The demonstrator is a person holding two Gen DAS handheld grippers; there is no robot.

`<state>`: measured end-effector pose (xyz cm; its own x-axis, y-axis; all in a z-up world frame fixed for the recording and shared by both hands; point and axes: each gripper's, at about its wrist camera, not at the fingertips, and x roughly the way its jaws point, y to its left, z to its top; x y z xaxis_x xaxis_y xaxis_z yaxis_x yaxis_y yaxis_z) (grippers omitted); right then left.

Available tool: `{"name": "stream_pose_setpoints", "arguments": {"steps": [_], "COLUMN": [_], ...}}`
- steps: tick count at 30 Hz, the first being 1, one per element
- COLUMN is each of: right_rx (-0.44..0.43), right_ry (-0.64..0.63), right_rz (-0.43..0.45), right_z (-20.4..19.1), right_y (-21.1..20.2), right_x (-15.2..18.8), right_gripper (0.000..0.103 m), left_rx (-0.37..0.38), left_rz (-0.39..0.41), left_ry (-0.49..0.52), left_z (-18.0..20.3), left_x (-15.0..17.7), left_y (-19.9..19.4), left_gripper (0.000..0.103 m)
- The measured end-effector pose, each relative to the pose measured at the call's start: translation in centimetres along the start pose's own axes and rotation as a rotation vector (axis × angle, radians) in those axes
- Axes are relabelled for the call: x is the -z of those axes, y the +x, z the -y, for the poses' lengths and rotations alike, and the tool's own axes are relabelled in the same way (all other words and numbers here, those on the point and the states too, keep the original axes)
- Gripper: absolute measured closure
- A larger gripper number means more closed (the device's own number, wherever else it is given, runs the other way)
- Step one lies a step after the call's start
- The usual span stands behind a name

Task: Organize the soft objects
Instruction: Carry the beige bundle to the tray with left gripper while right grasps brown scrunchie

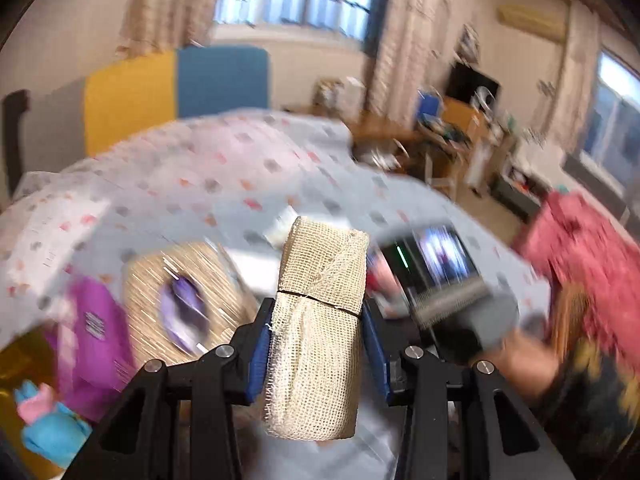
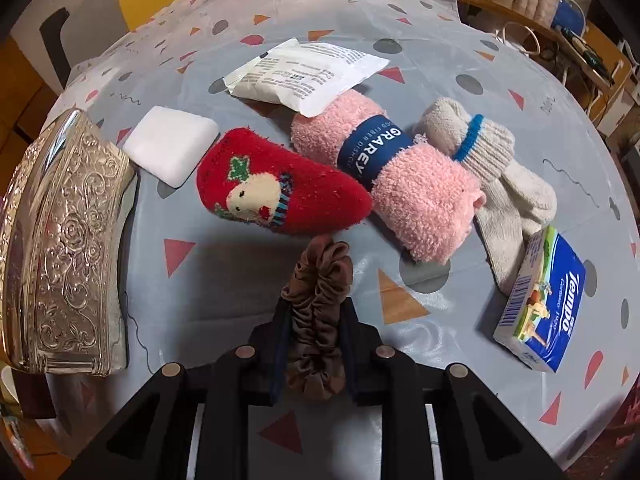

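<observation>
My left gripper is shut on a beige gauze bandage roll, held upright above the table; this view is motion-blurred. My right gripper is shut on a brown scrunchie, low over the table. Ahead of it lie a red fuzzy sock, a pink fleece cloth with a blue band, cream knit socks, a white foam pad and a white sachet.
An embossed silver box stands at the left. A blue Tempo tissue pack lies at the right. In the left wrist view, a woven basket, a purple packet and the other gripper's body are blurred.
</observation>
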<state>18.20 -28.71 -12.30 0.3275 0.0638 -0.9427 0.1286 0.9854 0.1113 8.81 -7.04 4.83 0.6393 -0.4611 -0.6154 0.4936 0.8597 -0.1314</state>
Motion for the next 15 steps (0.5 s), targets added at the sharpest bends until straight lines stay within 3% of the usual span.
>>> {"name": "stream_pose_setpoints", "arguments": {"steps": [3, 7, 15], "right_rx": [0.022, 0.044, 0.094], "right_ry": [-0.032, -0.064, -0.123], "right_rz": [0.007, 0.017, 0.037], "right_z": [-1.1, -1.5, -3.9], "right_y": [0.3, 0.3, 0.7], "right_x": [-0.5, -0.4, 0.9], "right_gripper": [0.080, 0.080, 0.080], "left_rx": [-0.065, -0.169, -0.409], "left_rz": [0.069, 0.107, 0.100], "left_ry": [-0.061, -0.168, -0.350], "left_z": [-3.0, -8.0, -16.7], "left_x": [-2.4, -3.0, 3.2], "left_y": [-1.8, -4.1, -9.3], "left_gripper": [0.060, 0.060, 0.060]}}
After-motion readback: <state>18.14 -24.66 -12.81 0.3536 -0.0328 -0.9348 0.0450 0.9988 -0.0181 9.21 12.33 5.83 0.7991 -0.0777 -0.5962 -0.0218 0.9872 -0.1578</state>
